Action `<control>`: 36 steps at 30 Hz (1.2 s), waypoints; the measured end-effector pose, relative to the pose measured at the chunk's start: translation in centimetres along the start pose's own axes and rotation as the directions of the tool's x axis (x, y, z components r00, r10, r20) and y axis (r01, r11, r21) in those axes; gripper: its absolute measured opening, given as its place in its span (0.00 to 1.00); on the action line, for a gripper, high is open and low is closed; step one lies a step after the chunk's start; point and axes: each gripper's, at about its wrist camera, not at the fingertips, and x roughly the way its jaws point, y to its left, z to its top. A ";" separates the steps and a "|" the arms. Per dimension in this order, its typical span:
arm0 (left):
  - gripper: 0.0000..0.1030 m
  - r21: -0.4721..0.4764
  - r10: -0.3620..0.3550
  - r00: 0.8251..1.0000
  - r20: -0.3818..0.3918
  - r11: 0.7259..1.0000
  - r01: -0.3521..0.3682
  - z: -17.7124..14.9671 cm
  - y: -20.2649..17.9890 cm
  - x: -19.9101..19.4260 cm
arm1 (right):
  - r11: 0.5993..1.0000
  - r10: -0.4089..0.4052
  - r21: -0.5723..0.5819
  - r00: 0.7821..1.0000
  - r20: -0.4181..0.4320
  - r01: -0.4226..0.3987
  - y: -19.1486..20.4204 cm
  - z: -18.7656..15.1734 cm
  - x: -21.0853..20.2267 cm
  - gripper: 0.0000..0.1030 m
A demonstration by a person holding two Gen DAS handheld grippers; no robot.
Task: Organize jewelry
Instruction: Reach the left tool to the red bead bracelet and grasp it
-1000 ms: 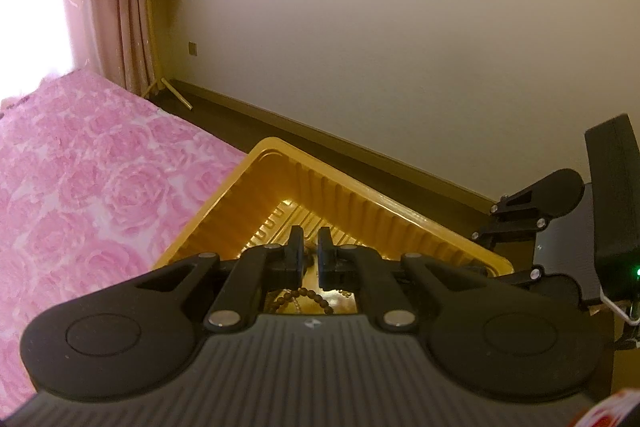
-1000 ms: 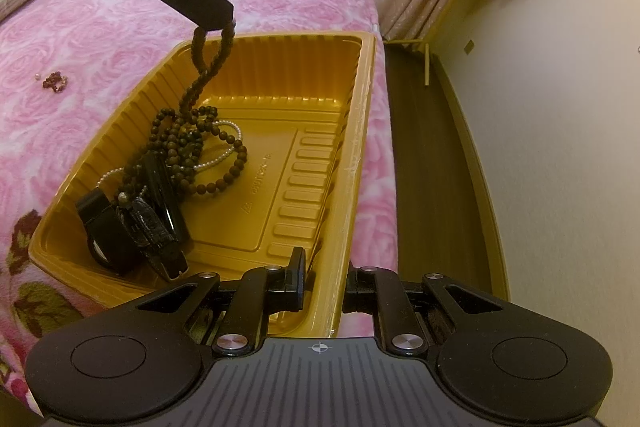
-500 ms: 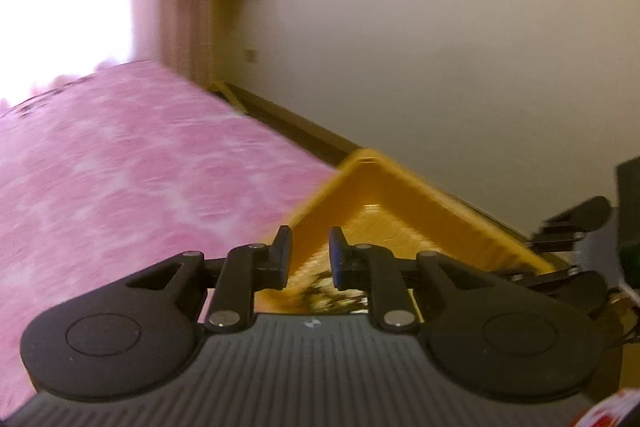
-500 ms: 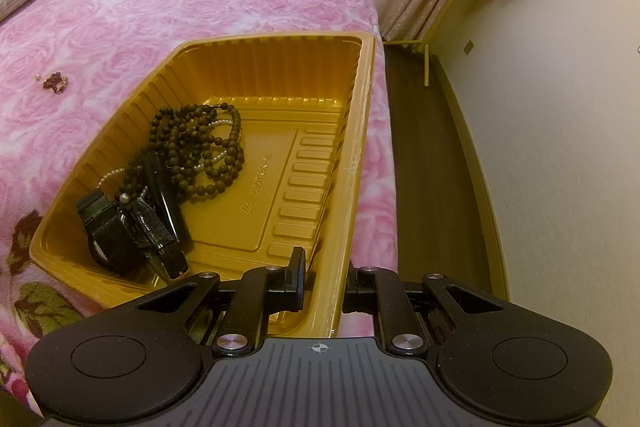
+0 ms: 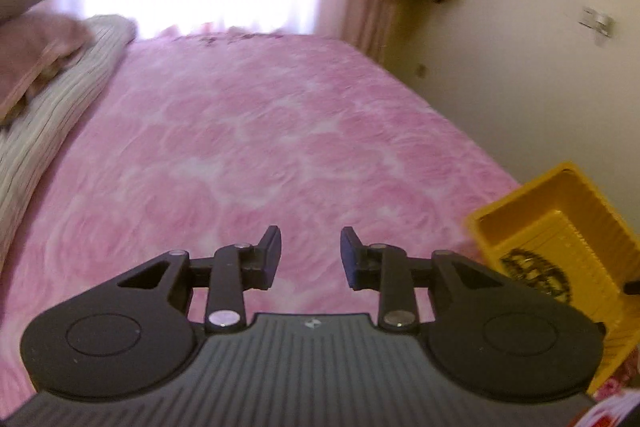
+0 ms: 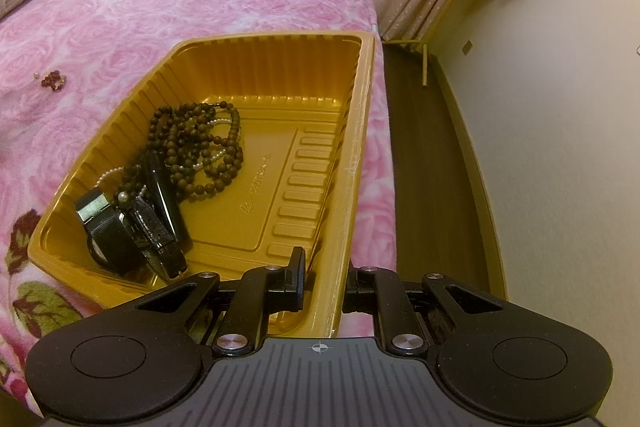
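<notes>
The right gripper (image 6: 323,277) is clamped on the near right wall of the yellow tray (image 6: 362,131), 1 finger inside the tray and 1 outside, the rim pinched between them. The tray is seen resting on the pink rose-patterned bedspread (image 6: 192,3), close to the bed's edge, with the dark floor (image 6: 424,163) beyond. Inside the tray, toward its left side, a brown bead necklace (image 6: 196,151) is heaped over a thin pearl strand (image 6: 218,157), and 2 black watches (image 6: 132,231) are piled just below, touching the beads. A small cluster of dark red beads (image 6: 54,80) is spotted out on the bedspread, well apart from the tray on its left.

Over to the left gripper (image 5: 310,255): it is held spread wide above bare pink bedspread, nothing between its fingers. The tray (image 5: 516,205) is caught at the right edge of that view, beads blurred inside it. Striped bedding (image 5: 48,123) is glimpsed at far left.
</notes>
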 end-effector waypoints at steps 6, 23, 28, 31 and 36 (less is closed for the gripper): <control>0.28 0.040 0.092 0.996 -0.018 0.995 -0.091 -5.4 0.5 1.5 | 1.000 -0.002 0.002 1.000 -0.004 0.002 0.0 -0.1 0.2 0.15; 0.23 0.046 0.146 0.989 -0.033 0.988 -0.144 -9.9 -1.2 6.6 | 1.000 -0.002 0.005 1.000 -0.016 0.002 0.0 0.0 0.5 0.15; 0.07 0.071 0.148 0.989 -0.025 0.987 -0.146 -10.1 -1.4 6.7 | 1.000 -0.003 0.007 1.000 -0.018 0.003 0.0 -0.1 0.6 0.15; 0.07 0.082 0.152 0.988 -0.016 0.985 -0.150 -10.2 -1.5 6.3 | 1.000 -0.003 0.006 1.000 -0.017 0.003 0.0 -0.1 0.6 0.15; 0.07 0.102 0.145 0.989 0.014 0.984 -0.146 -10.1 -2.3 4.5 | 1.000 -0.002 0.006 1.000 -0.018 0.002 0.0 0.0 0.6 0.15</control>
